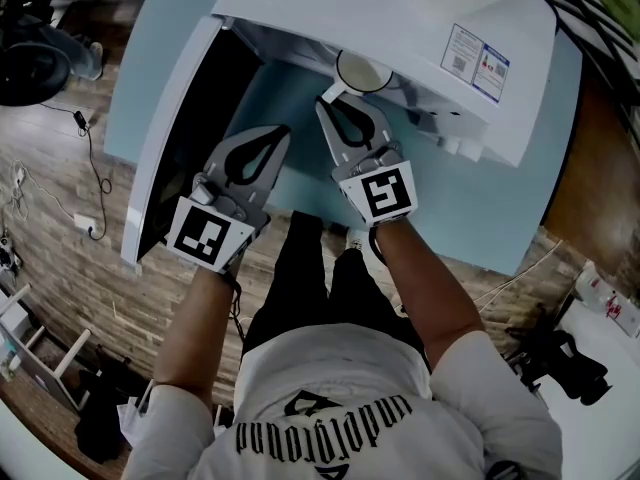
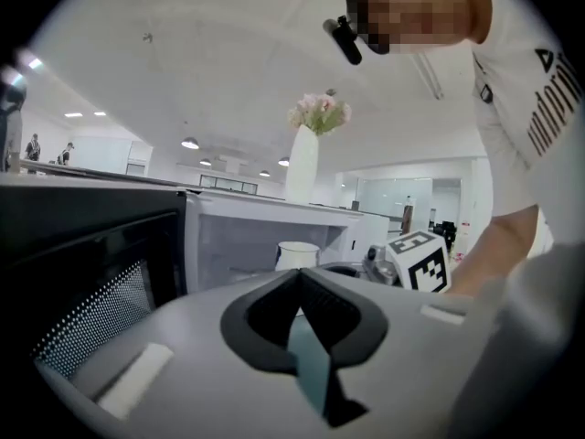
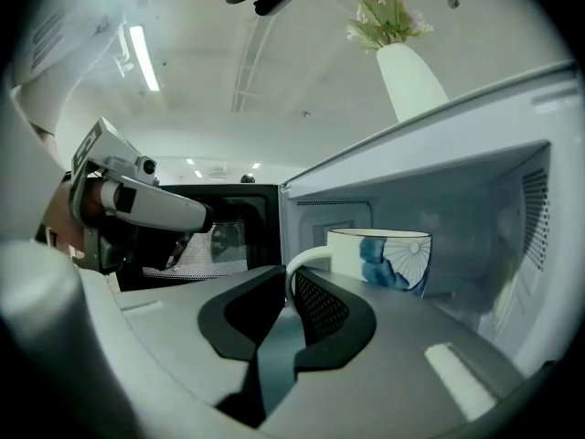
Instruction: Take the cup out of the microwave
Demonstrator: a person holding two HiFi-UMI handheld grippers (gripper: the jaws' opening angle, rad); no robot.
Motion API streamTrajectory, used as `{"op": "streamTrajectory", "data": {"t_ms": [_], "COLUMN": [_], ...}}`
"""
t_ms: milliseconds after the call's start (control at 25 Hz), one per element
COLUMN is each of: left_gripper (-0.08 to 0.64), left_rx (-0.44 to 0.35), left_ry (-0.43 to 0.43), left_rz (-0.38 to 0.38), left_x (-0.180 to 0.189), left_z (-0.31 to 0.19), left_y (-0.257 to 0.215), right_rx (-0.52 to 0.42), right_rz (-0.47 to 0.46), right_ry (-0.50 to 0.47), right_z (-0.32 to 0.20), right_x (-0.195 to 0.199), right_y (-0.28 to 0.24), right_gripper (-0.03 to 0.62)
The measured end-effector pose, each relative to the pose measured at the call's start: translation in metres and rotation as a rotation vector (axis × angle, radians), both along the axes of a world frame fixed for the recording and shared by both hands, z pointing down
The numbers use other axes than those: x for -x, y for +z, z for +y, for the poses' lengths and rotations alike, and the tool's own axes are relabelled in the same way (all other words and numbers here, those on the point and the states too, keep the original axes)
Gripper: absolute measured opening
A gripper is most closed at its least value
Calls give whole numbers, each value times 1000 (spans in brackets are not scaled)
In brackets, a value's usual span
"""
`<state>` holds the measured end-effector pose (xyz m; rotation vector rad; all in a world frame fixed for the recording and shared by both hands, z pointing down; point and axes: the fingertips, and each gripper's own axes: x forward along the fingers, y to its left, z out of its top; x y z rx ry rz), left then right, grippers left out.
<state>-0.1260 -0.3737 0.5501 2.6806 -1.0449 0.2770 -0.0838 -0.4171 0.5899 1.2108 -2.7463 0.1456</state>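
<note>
Left tongs point(image 1: 283, 131), right tongs point(image 1: 330, 96): grey, black-lined, black-white marker cubes point(image 1: 208, 233). White short-sleeved T-shirt point(image 1: 340, 368), black lettering; black trousers point(image 1: 305, 278).

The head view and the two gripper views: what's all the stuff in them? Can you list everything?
microwave: one, white, on the table
door: one, dark inside, swung open at the microwave's left
cup: one, white with a blue pattern, inside the microwave
vase: one, white, on top of the microwave
flowers: one bunch, pink, in the vase
table: one, light blue, under the microwave
floor: wood-look, around the table
left gripper: one, grey, jaws together and empty, by the open door
right gripper: one, grey, jaws closed on the cup's handle
</note>
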Motion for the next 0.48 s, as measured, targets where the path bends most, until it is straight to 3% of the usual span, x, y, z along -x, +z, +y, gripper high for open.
{"op": "streamTrajectory", "data": {"t_ms": [480], "left_gripper": [51], "left_rx": [-57], "left_ry": [-44], "left_rz": [1], "left_x": [-15], "left_z": [47], "left_y": [-36], "right_rx": [-44], "right_rz": [-17], "right_ry": [-83], "right_z": [77], "right_x": [-10], "right_y": [-44], "right_gripper": [38]}}
